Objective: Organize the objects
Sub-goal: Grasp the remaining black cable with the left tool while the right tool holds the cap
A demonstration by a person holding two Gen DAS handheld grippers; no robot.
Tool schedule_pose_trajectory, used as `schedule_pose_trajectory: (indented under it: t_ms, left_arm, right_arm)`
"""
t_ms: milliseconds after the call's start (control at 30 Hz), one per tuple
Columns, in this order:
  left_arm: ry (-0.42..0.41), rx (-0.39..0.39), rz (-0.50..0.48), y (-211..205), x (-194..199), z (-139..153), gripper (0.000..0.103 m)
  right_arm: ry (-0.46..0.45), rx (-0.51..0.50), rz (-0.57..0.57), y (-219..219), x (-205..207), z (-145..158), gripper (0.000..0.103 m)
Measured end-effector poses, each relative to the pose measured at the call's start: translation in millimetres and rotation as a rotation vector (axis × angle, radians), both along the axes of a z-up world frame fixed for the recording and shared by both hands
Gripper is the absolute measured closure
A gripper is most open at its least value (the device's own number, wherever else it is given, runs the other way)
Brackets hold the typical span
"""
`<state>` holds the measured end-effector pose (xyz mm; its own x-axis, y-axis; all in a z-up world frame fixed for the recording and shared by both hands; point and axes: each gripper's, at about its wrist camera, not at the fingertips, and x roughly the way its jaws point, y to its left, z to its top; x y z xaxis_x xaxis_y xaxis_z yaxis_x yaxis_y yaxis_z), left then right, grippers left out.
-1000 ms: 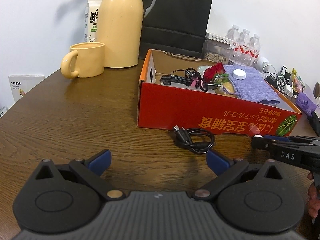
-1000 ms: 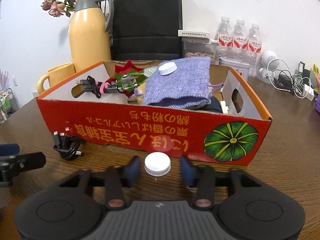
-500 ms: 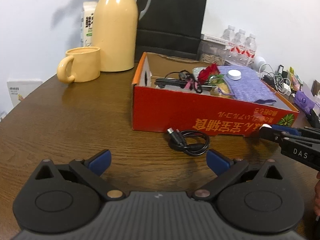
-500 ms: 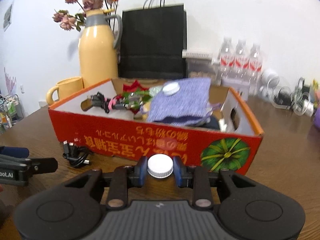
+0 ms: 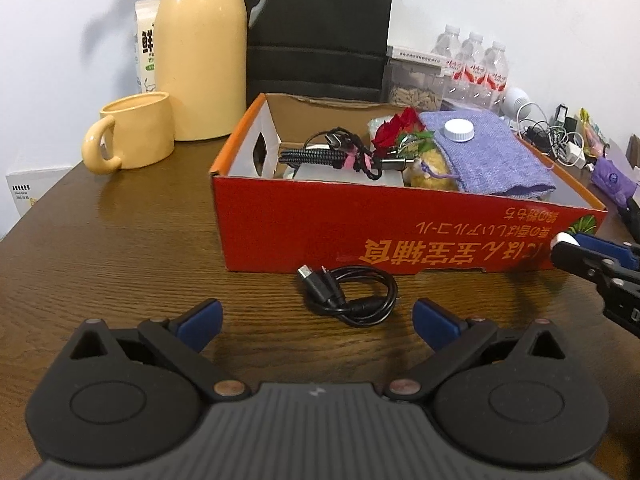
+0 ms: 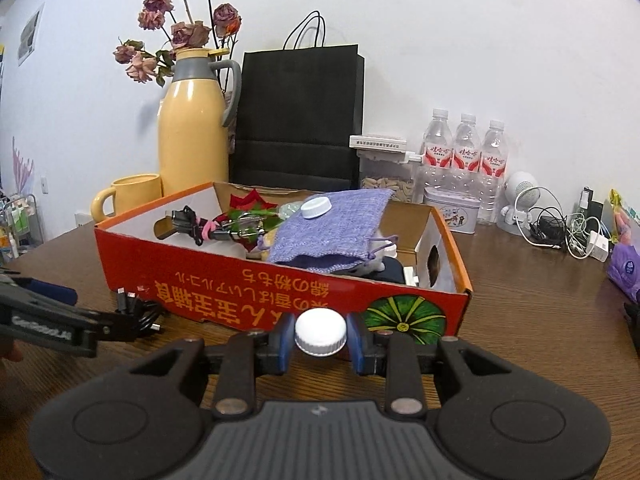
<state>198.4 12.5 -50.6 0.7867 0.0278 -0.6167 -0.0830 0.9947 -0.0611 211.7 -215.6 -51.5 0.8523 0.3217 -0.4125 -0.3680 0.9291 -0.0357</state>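
My right gripper (image 6: 320,339) is shut on a white bottle cap (image 6: 320,330) and holds it above the table, in front of the red cardboard box (image 6: 240,286). In the left wrist view that gripper (image 5: 570,247) enters from the right with the cap (image 5: 559,240) at its tip. My left gripper (image 5: 318,318) is open and low over the table, with a coiled black USB cable (image 5: 348,294) lying just beyond its fingertips against the box (image 5: 400,232). Inside the box a second white cap (image 5: 459,130) rests on a purple knitted pouch (image 5: 492,160), beside a braided cable and a red flower.
A yellow mug (image 5: 132,138) and a tall yellow thermos (image 5: 200,52) stand left of the box, with a black paper bag (image 6: 298,116) behind it. Water bottles (image 6: 464,152), a tin and tangled chargers (image 6: 560,228) crowd the back right of the wooden table (image 5: 100,248).
My right gripper closed on the white cap that lay on the table and lifted it, tilting up toward the box. My left gripper shifted so the cable is now centred ahead of it.
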Motion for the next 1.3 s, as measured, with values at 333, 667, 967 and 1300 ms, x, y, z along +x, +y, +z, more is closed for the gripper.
schedule_pose_trajectory:
  t_ms: [333,667,967,1300]
  left_arm:
    - [0.036,0.010,0.035,-7,28,-5,0.000]
    - [0.040,0.066,0.052,-13,34,-9,0.000]
    - [0.009,0.051,0.049,-14,30,-7,0.026]
    - [-0.086,0.055,-0.003,-28,2,7,0.053]
  right_arm:
    - [-0.011,-0.002,0.025,2,-5,0,0.076]
    - [-0.013,-0.003,0.034,3,-6,1,0.076]
    - [-0.014,-0.003,0.033,3,-6,1,0.076]
    - [-0.023,0.002,0.038,2,-9,1,0.076]
